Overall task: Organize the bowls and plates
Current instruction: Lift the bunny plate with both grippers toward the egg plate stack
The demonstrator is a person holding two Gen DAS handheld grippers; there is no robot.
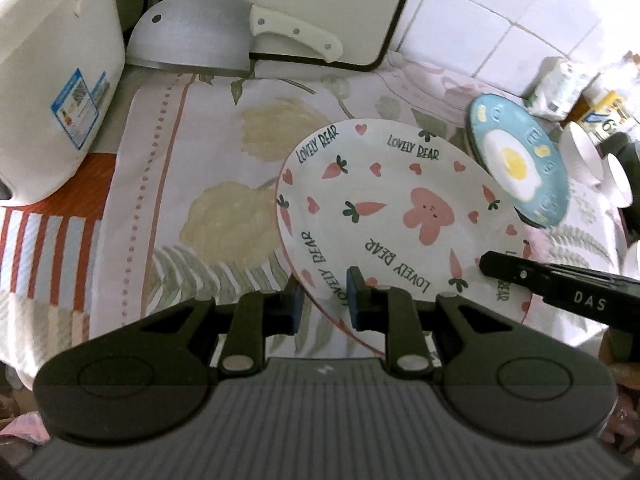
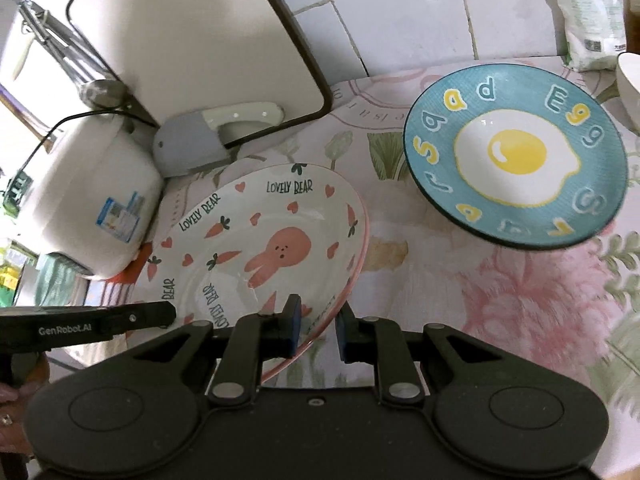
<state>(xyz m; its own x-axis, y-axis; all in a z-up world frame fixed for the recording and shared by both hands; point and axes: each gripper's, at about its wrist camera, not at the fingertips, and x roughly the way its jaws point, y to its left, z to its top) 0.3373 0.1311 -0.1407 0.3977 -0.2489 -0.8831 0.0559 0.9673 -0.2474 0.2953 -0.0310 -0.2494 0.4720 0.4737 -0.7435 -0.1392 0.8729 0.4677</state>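
A white "Lovely Bear" plate point(image 1: 400, 208) point(image 2: 272, 240) with carrots and a pink rabbit hangs tilted above the floral cloth, held by both grippers. My left gripper point(image 1: 325, 300) is shut on its near rim, one blue pad on each face. My right gripper point(image 2: 318, 326) is shut on the rim at the plate's other side. Each gripper's black finger shows in the other's view, the right finger point(image 1: 520, 276) and the left finger point(image 2: 132, 316). A blue plate with a fried-egg picture point(image 1: 520, 160) point(image 2: 516, 156) lies just beyond the white one.
A cleaver point(image 1: 192, 36) leans on a white cutting board point(image 1: 300, 0) at the back wall. A white rice cooker point(image 1: 52, 80) stands at the left. White bowls point(image 1: 588, 152) and food bags point(image 1: 560, 84) crowd the right edge. The floral cloth point(image 1: 200, 160) covers the counter.
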